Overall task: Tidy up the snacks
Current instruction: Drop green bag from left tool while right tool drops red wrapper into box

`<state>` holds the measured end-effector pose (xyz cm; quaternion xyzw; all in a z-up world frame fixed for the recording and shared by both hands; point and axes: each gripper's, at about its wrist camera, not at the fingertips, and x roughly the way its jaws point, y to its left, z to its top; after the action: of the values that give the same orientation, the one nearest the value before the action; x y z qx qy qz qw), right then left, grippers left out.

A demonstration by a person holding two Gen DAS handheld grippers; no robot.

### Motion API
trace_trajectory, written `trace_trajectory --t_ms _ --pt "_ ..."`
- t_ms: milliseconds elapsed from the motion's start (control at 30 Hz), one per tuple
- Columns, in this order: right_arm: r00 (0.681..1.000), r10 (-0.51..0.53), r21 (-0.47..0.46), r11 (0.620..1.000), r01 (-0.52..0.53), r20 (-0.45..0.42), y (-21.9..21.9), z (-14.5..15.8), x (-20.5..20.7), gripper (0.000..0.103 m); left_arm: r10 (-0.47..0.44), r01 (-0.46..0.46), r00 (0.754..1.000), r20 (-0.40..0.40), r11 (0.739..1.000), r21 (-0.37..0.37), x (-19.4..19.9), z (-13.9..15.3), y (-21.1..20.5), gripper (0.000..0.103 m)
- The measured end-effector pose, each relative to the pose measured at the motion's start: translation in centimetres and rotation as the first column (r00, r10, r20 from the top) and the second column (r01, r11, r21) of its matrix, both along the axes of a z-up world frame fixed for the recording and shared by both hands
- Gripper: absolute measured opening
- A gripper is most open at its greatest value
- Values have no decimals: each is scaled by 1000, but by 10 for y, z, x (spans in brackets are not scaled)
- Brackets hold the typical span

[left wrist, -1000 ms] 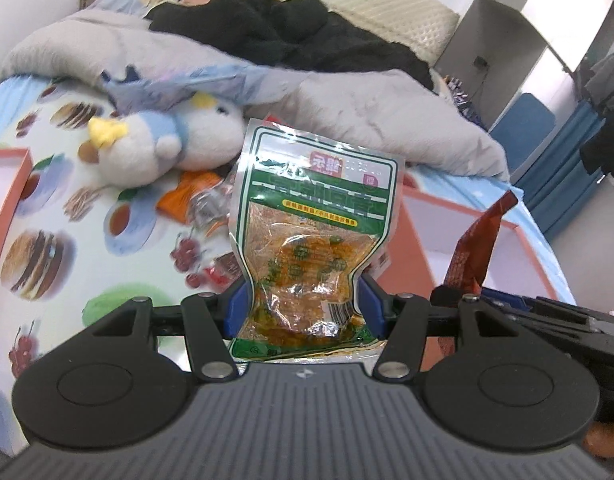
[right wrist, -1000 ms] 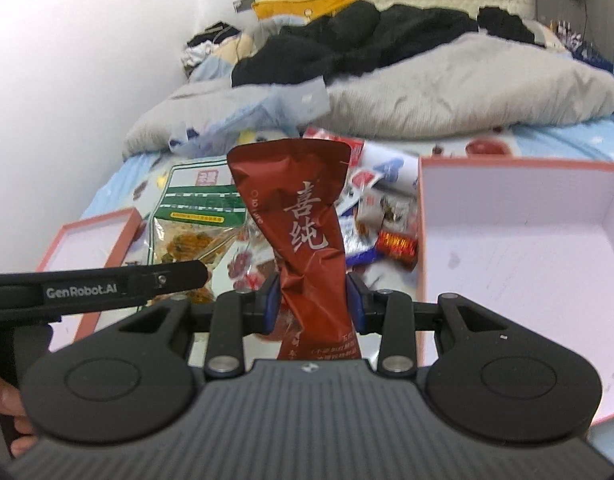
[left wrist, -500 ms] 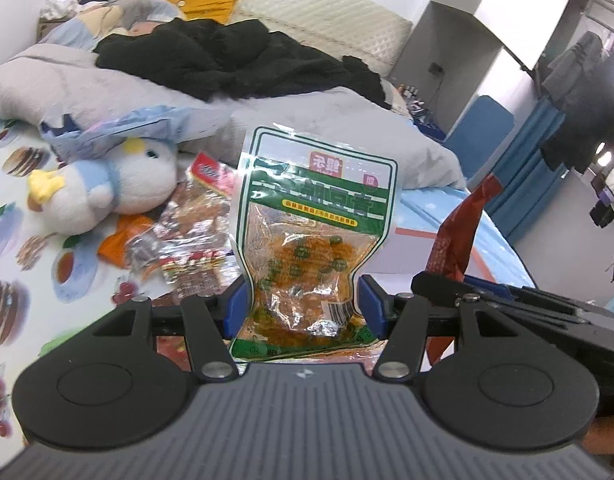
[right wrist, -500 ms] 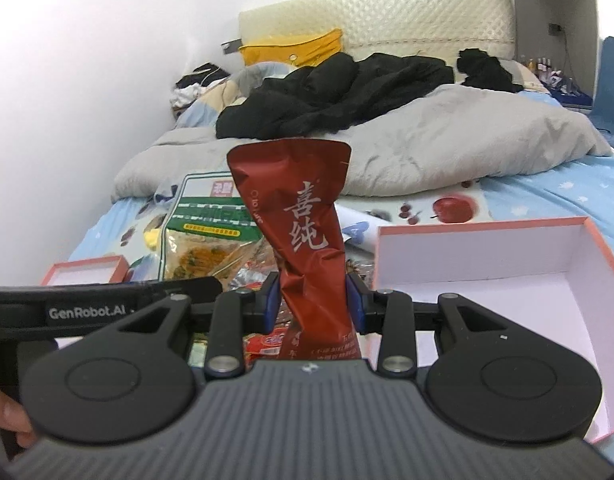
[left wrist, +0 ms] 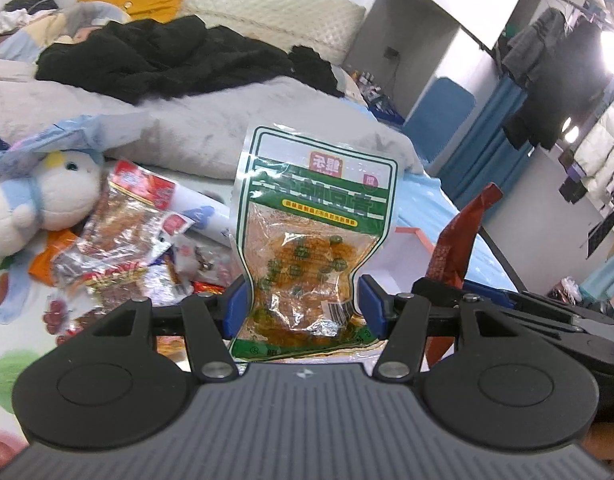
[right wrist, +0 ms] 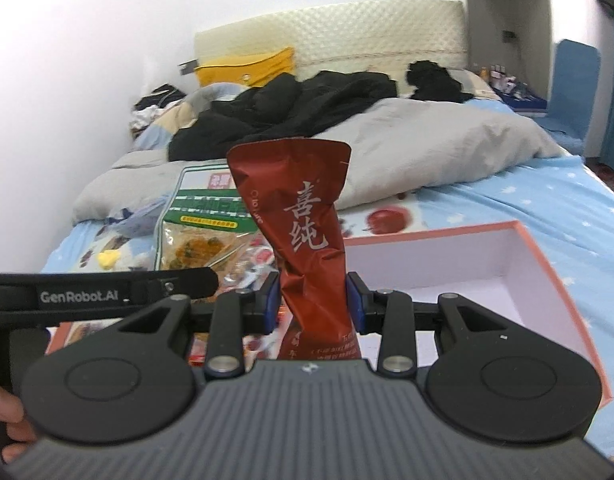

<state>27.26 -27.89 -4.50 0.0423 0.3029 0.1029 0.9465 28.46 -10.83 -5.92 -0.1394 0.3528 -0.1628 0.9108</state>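
Behind the red packet (right wrist: 307, 240), the green pouch (right wrist: 203, 220) is half hidden.

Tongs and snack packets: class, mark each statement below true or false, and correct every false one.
1. The left tongs are clamped on a green-and-clear snack packet. True.
2. The right tongs hold a blue packet. False: they grip a dark red packet with pale characters.
3. The red packet is already lying inside the pink-rimmed box. False: it is held upright in the tongs, in front of the box.
4. A plush bird lies on the bed beside a pile of loose snacks. True.
5. Black clothing lies on the grey duvet. True.
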Motion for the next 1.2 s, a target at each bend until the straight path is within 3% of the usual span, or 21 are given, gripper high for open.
trace_trajectory --t_ms 133,367,500,800,933,1000,1067,1100,1133,1200 --pt "999 -51 -32 998 51 -12 -21 -13 3 38 -34 34 999 -10 999 29 7 -9 -26 63" --pt "990 -102 -3 995 102 -93 -56 -49 19 38 -85 90 993 -85 994 54 30 -40 -63 63" --pt "988 -118 -53 992 113 -102 -60 -67 27 38 -74 81 991 -112 995 61 48 -52 -72 63" --pt "977 -129 -37 991 125 -167 -75 -106 40 39 -82 104 978 -193 989 108 73 -83 -90 63" --pt "971 -123 -16 992 122 -204 -82 -120 41 39 -97 126 973 -211 984 127 76 -95 -98 67" --pt "968 -130 -16 991 130 -216 -84 -123 41 39 -97 129 970 -221 983 133 78 -100 -100 76" --pt "963 -147 -7 989 149 -227 -88 -126 41 46 -96 129 966 -239 983 127 79 -104 -99 83" --pt "962 -151 0 988 156 -229 -90 -126 41 59 -95 127 965 -245 985 117 79 -105 -97 83" --pt "962 -154 4 987 159 -226 -92 -125 40 64 -92 123 964 -248 986 112 79 -105 -96 83" --pt "966 -149 10 988 154 -211 -92 -121 38 65 -85 115 967 -241 987 110 79 -103 -93 84"
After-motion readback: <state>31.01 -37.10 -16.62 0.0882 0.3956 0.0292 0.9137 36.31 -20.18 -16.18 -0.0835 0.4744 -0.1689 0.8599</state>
